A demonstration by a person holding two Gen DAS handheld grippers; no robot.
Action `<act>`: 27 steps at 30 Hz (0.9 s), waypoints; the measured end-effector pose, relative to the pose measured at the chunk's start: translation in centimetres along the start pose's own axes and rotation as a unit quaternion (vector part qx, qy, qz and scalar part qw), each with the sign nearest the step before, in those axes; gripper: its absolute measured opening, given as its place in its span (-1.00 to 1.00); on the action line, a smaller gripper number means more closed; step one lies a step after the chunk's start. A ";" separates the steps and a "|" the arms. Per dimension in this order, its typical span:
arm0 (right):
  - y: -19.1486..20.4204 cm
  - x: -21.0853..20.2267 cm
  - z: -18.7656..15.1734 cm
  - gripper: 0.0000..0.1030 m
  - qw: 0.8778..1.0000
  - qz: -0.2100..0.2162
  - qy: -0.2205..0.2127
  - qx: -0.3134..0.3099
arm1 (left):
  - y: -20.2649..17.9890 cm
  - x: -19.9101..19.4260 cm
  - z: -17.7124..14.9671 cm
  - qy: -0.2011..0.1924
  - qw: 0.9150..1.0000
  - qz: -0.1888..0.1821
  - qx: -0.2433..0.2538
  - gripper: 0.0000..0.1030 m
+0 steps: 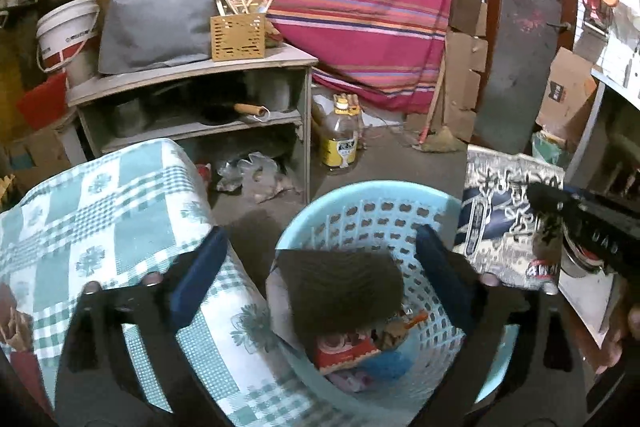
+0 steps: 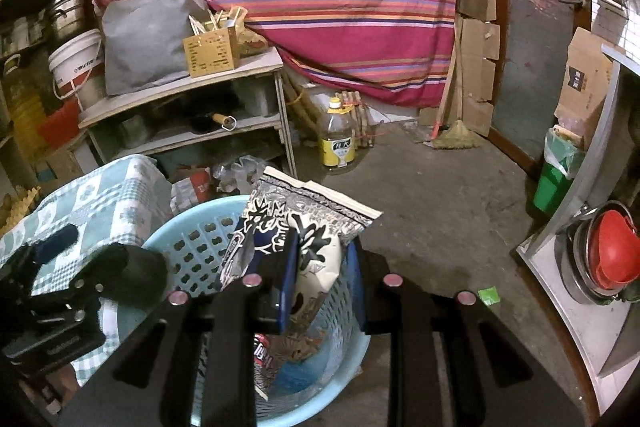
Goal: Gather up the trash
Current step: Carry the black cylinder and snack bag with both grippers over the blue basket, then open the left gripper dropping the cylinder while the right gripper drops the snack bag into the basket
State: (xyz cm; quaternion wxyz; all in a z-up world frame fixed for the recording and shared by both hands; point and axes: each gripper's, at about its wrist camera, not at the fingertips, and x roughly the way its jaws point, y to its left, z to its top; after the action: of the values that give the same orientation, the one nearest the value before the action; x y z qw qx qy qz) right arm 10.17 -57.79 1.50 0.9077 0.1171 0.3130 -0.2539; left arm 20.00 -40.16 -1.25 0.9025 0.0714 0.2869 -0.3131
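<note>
A light blue perforated basket (image 1: 360, 211) stands on the floor and holds trash: a dark flat piece (image 1: 344, 291) and a red wrapper (image 1: 346, 349). My left gripper (image 1: 320, 267) is open above the basket and empty. My right gripper (image 2: 320, 267) is shut on a black-and-white printed snack bag (image 2: 316, 227), held over the basket (image 2: 192, 231). The same bag (image 1: 504, 211) shows at the right of the left wrist view. The left gripper's body (image 2: 60, 303) shows at the left of the right wrist view.
A table with a green checked cloth (image 1: 112, 219) stands left of the basket. Behind are a grey shelf (image 1: 192, 79) with pans, an oil bottle (image 2: 337, 139), clear plastic trash (image 1: 256, 171) under the shelf, a green scrap (image 2: 489, 295) on the floor, a green bin (image 2: 554, 183) and a metal counter (image 2: 576, 267) at right.
</note>
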 end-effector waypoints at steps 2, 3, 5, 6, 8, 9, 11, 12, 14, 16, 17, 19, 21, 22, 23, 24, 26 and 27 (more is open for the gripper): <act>0.2 0.1 0.0 -0.53 1.000 -0.001 0.001 -0.004 | 0.3 -0.4 0.0 -0.001 1.000 0.003 -0.001 0.83; 0.6 0.1 0.0 -0.53 1.000 -0.001 0.002 -0.008 | 0.6 -0.7 0.1 -0.001 1.000 0.008 0.000 0.83; 1.0 0.2 -0.1 -0.53 1.000 0.000 0.003 -0.013 | 1.8 -1.9 0.1 -0.006 1.000 0.023 0.000 0.83; 1.4 0.3 -0.1 -0.53 1.000 0.001 0.005 -0.016 | 2.7 -2.9 -0.1 -0.009 0.999 0.033 -0.003 0.84; 2.1 0.6 -0.2 -0.53 1.000 0.002 0.010 -0.023 | 4.3 -4.3 -0.1 -0.012 0.999 0.049 -0.008 0.87; 2.4 0.7 -0.3 -0.53 1.000 0.003 0.012 -0.025 | 5.2 -5.2 -0.2 -0.015 0.998 0.059 -0.010 0.88; 3.0 1.0 -0.3 -0.52 0.999 0.006 0.015 -0.029 | 7.3 -7.1 -0.7 -0.019 0.996 0.082 -0.013 0.89; 3.5 1.1 -0.3 -0.52 0.999 0.008 0.016 -0.032 | 8.1 -7.9 -0.9 -0.020 0.996 0.091 -0.015 0.89; 4.3 1.3 -0.4 -0.48 0.999 0.009 0.018 -0.037 | 10.2 -9.9 -1.6 -0.024 0.993 0.111 -0.022 0.89; 4.9 1.5 -0.4 -0.47 0.999 0.005 0.021 -0.038 | 12.2 -11.6 -2.5 -0.027 0.990 0.133 -0.026 0.89; 5.2 1.8 -0.5 -0.36 0.999 0.003 0.025 -0.038 | 12.9 -12.0 -2.7 -0.028 0.989 0.141 -0.029 0.89; 5.8 2.1 -0.6 0.12 0.999 -0.002 0.029 -0.038 | 15.1 -13.2 -3.6 -0.029 0.986 0.157 -0.041 0.89; 6.5 2.5 -0.7 0.26 0.999 -0.010 0.033 -0.042 | 17.6 -14.0 -4.7 -0.022 0.983 0.175 -0.057 0.89; 6.9 2.6 -0.8 0.26 0.998 -0.015 0.038 -0.045 | 18.7 -14.2 -5.1 -0.017 0.981 0.183 -0.062 0.89; 7.2 2.9 -1.0 0.28 0.998 -0.019 0.043 -0.048 | 19.5 -14.3 -5.3 -0.014 0.979 0.191 -0.065 0.89; 7.5 2.9 -1.1 0.30 0.997 -0.022 0.046 -0.049 | 20.9 -14.7 -5.8 -0.009 0.976 0.204 -0.071 0.89; 8.6 2.7 -1.5 0.41 0.997 -0.023 0.046 -0.054 | 23.1 -15.5 -6.4 -0.008 0.972 0.218 -0.084 0.89; 9.1 2.5 -1.7 0.43 0.997 -0.021 0.044 -0.057 | 24.4 -15.8 -6.6 -0.006 0.970 0.223 -0.093 0.89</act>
State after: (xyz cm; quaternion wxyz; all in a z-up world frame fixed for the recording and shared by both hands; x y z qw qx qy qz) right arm 15.89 -50.47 -0.88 0.8925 0.0695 0.3694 -0.2492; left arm 21.56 -10.49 0.90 0.9541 0.0475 0.2858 -0.0765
